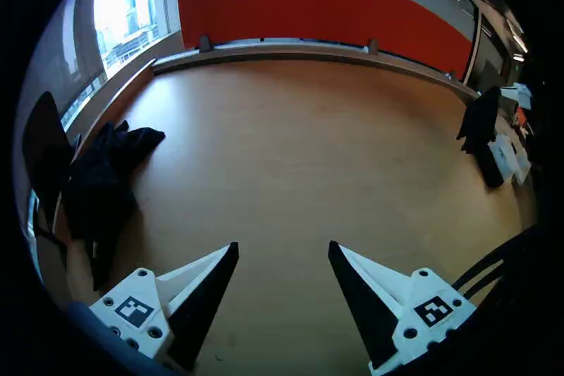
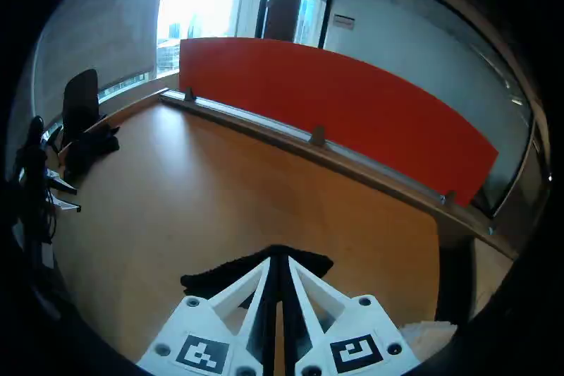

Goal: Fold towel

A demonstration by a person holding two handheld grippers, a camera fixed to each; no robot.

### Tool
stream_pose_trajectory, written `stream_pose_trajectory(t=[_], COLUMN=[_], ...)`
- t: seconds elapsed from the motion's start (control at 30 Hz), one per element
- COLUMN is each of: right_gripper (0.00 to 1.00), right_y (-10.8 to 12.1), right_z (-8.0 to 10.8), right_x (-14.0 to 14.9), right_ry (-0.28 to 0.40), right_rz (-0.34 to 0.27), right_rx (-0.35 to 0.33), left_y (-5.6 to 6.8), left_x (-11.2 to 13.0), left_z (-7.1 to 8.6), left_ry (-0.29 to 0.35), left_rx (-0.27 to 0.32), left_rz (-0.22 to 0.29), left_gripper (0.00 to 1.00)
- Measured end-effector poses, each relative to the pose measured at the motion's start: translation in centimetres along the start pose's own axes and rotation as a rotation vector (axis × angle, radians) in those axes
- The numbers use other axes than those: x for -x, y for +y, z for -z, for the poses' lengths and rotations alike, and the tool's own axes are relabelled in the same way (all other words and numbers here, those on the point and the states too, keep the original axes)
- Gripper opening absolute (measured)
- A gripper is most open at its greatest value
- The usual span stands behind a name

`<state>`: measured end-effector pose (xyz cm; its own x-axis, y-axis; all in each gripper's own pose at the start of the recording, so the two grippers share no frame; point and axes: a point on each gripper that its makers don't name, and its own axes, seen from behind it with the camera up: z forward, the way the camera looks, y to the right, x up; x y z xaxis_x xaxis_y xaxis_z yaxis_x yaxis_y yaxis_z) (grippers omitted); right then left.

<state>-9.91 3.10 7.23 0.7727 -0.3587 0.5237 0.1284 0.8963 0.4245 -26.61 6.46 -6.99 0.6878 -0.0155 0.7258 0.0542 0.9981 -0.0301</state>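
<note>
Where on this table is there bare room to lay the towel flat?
The wide middle of the table, between the orange divider and the left gripper, is bare. Crowded along the window edge, by the dark cloth heap.

**Wood, red and glass around me**

Before me lies a pale brown wooden surface [image 1: 303, 150]. Along its far edge stands a long red screen [image 1: 317, 9], held in small grey feet. On the left, bright windows [image 1: 127, 16] show city towers. A black chair [image 2: 79, 104] sits at the surface's left corner. Behind the screen I see a glass partition [image 2: 395, 44]. White oddments [image 1: 509, 154] lie at the right edge, with black cables [image 1: 493, 270] nearer me.
</note>
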Motion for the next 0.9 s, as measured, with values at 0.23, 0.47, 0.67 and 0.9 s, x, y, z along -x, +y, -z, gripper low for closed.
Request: stream_pose_trajectory(t=[0.23,0.47,0.67,0.9], right_gripper=[0.04,0.04,0.04,0.04], right_y=[3.7,7.4,9.9,11.7], right_z=[0.0,-0.1,-0.4,-0.2], right_x=[0.2,0.8,1.9,3.4], right_ry=[-0.020,-0.047,-0.077,-0.107], right_rz=[-0.010,-0.024,-0.034,-0.048], right_rx=[0.046,0.092,0.119,0.143], left_y=[0.0,0.1,0.3,0.7], left_x=[-0.1,-0.5,-0.8,-1.0], left_z=[-0.2,-0.3,-0.5,-0.6], left_ry=[-0.004,-0.004,-0.004,-0.006], left_rx=[-0.005,-0.008,-0.010,-0.010], left_rz=[0.000,0.002,0.000,-0.004], left_gripper=[0.94,0.94,0.94,0.94])
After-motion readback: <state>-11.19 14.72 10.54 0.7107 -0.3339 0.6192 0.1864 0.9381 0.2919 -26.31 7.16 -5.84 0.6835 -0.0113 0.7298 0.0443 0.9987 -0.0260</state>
